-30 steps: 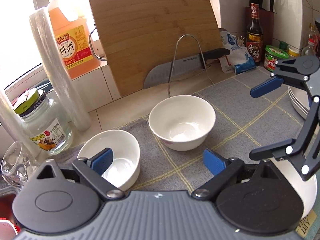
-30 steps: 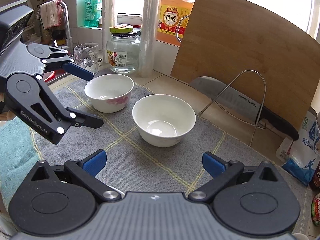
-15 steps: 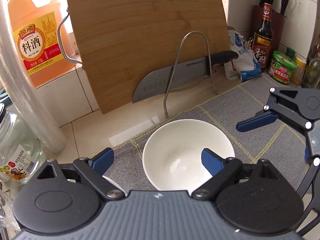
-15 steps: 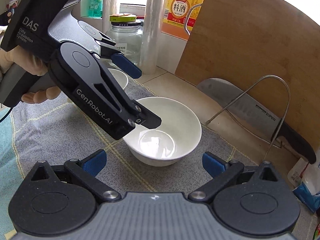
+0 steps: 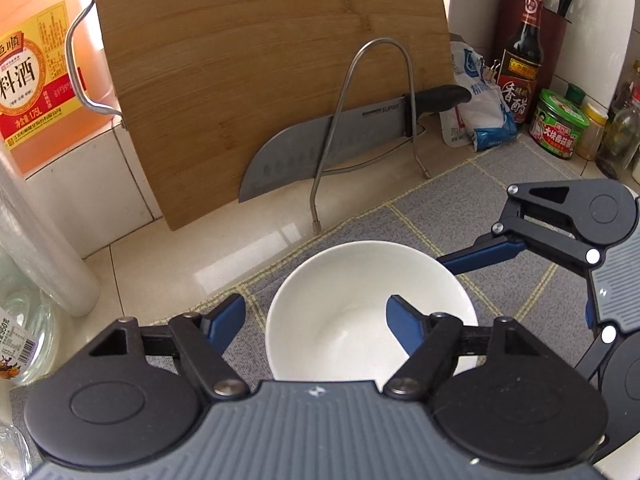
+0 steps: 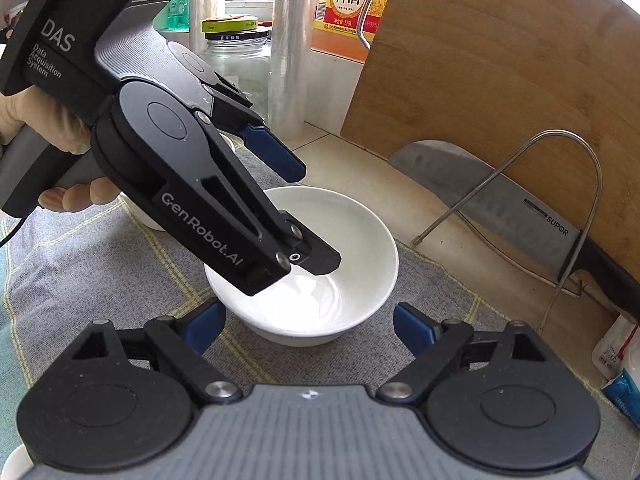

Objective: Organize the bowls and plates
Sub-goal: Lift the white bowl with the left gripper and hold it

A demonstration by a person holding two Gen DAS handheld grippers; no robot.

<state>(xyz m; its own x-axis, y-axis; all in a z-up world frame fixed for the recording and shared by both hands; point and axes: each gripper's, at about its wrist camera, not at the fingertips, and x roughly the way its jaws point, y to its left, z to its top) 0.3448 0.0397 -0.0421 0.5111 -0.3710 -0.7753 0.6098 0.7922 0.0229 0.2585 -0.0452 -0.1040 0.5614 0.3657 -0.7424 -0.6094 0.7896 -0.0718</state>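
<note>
Two grippers closing round a white bowl on a grey mat.
Left gripper straddles rim, not yet pinching; right gripper apart, bowl betw. fingers. Seat rim deep before lifting.

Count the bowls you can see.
2: centre bowl on the grey mat; second bowl mostly hidden behind the left gripper, its jaws closing astride the centre bowl's rim. More may be hidden.
</note>
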